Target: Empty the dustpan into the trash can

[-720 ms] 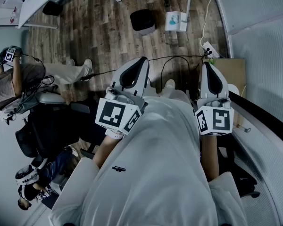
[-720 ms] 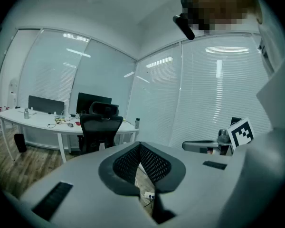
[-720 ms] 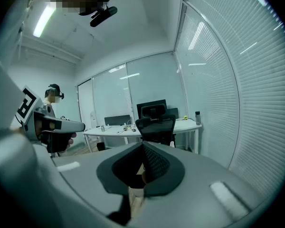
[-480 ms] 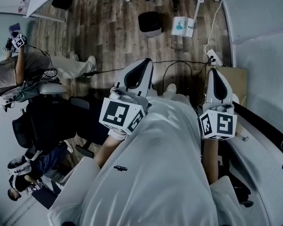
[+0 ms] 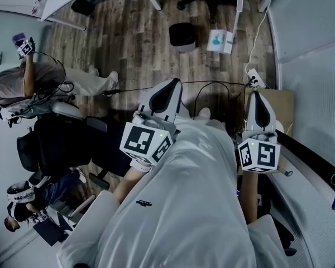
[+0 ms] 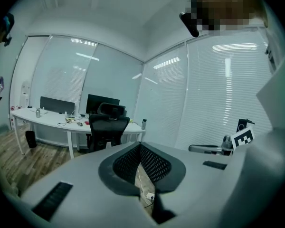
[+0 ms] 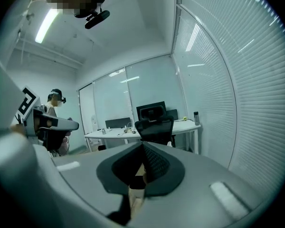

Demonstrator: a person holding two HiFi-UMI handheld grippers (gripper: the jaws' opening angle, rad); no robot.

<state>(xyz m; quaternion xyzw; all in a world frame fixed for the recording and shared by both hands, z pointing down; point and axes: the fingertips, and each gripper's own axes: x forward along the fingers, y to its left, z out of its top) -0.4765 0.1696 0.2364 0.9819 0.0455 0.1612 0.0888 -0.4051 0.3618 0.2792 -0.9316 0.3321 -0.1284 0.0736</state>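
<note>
Head view, catalogued left to right.

1. Seated person (image 5: pixel 28 88), far left, wearing a headset; not part of the task.
2. Black office chair (image 5: pixel 56 144), just beside that person.
3. Left gripper (image 5: pixel 175 82): jaws pressed together, nothing between them. We hold it out level over the wood floor (image 5: pixel 128 43).
4. Trash can (image 5: pixel 182 36): dark, upright on the floor, well apart from both grippers.
5. Dustpan (image 5: pixel 219 40): we take the pale standing item with the long upright handle to be it. It sits just beside the trash can, untouched.
6. Cable (image 5: pixel 206 84) and power strip (image 5: pixel 251 75): on the floor, between us and items 4 and 5.
7. Right gripper (image 5: pixel 257 94): jaws likewise closed on nothing.

Hazards, as we judge them: the cable crosses our path and could snag a foot. Jaws brought in closed would knock the handle over rather than grasp it. A careless tilt beside the light can could scatter the pan's contents onto the floor.
</note>
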